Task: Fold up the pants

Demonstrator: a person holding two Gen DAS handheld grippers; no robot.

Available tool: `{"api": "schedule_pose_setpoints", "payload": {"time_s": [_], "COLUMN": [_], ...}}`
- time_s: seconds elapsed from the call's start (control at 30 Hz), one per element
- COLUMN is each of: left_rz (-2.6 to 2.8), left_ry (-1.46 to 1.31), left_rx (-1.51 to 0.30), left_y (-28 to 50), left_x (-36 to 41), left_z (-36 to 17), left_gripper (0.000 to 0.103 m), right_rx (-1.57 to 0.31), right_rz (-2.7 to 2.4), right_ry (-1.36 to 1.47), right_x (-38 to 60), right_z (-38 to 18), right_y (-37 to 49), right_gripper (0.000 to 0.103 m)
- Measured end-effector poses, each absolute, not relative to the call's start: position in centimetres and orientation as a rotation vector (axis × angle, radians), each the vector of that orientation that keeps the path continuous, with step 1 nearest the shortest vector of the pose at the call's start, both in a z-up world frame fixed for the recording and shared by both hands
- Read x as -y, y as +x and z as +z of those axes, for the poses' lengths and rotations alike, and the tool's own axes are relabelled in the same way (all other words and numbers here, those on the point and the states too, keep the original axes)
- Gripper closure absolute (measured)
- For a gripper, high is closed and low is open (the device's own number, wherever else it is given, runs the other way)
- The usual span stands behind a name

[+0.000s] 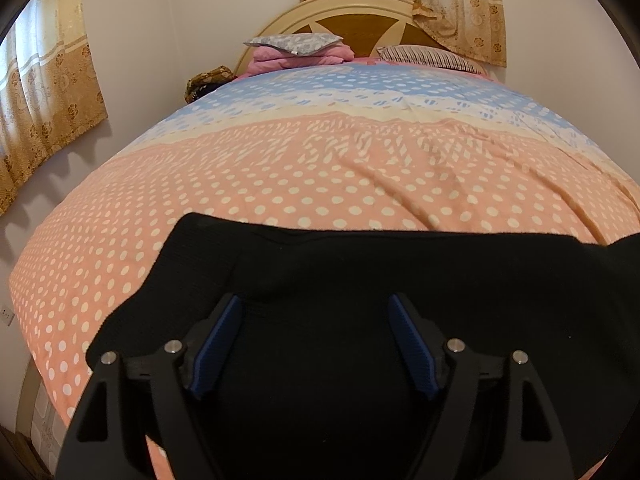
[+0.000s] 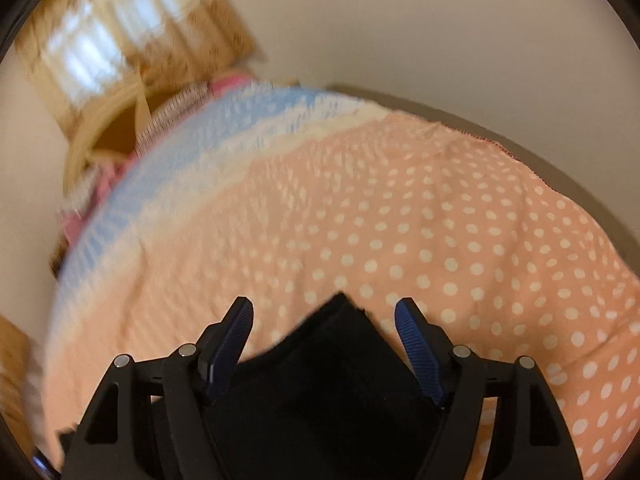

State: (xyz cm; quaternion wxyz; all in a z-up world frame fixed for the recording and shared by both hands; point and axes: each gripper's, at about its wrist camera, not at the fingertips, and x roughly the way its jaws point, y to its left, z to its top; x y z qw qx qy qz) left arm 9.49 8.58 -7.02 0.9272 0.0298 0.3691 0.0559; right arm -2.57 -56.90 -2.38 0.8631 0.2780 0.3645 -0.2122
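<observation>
Black pants (image 1: 360, 276) lie spread flat on the polka-dot bedspread (image 1: 280, 176), filling the lower part of the left wrist view. My left gripper (image 1: 316, 304) hovers over the dark cloth with its blue pads (image 1: 218, 348) wide apart, open, and nothing pinched between them. In the right wrist view a pointed corner of the black pants (image 2: 340, 344) rests on the bedspread (image 2: 440, 220) between my right gripper's (image 2: 325, 312) blue pads (image 2: 416, 348). That gripper stands open and its pads do not touch the cloth.
The bed runs away to a cream and brown headboard (image 1: 352, 20) with a pink folded blanket (image 1: 296, 56), a grey pillow (image 1: 294, 42) and a striped pillow (image 1: 428, 56). Patterned curtains (image 1: 44, 80) hang left and behind. The bed's right edge (image 2: 520, 160) meets a bare wall.
</observation>
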Motion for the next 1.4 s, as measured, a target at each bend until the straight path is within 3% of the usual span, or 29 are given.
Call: {"api": "schedule_pose_setpoints", "payload": {"time_s": [0.03,0.13,0.37,0.53,0.7,0.73,0.77,0.83,0.97,1.07,1.4], "left_rz": [0.114,0.117,0.117,0.125,0.133,0.132,0.134,0.137,0.144,0.071,-0.321], "left_ry": [0.06,0.059,0.057,0.051,0.05,0.046,0.043,0.034,0.024,0.013,0.052], "left_rx": [-0.758,-0.756,-0.758,-0.758,-0.761,-0.766,-0.77,-0.773,-0.701,-0.682,-0.664], "left_y": [9.6,9.4,9.5,9.6,9.7,9.7,9.6,9.4,8.5,7.7,4.7], "left_x": [-8.6,-8.8,-8.8,-9.0,-9.2,-9.3,-9.3,-9.4,-9.2,-8.0,-0.8], "left_z": [-7.0,-7.1,-7.2,-7.2,-7.2,-7.1,-6.9,-6.1,-4.5,-3.9,-3.2], "left_gripper": [0.024,0.023,0.022,0.021,0.02,0.02,0.02,0.02,0.02,0.02,0.02], "right_rx": [-0.777,-0.893,-0.768,-0.583,-0.704,-0.724,-0.703,-0.725,-0.527,-0.458,-0.814], "right_rz": [-0.441,-0.484,-0.487,-0.509,-0.553,-0.556,-0.574,-0.676,-0.85,-0.606,0.487], "right_ry": [0.576,0.505,0.412,0.444,0.588,0.594,0.579,0.576,0.568,0.496,0.313], "right_x": [56.9,56.1,53.7,54.5,57.5,57.9,58.0,58.6,57.2,52.6,29.7], "right_z": [-2.8,-4.3,-1.7,0.7,-4.5,-6.0,-6.0,-5.5,-1.3,1.7,-1.1], "right_y": [-2.3,-0.8,-2.5,-4.5,-3.1,-2.8,-3.0,-3.7,-7.5,-6.8,7.0], "right_gripper": [0.038,0.09,0.097,0.097,0.096,0.09,0.067,0.035,0.034,0.034,0.034]}}
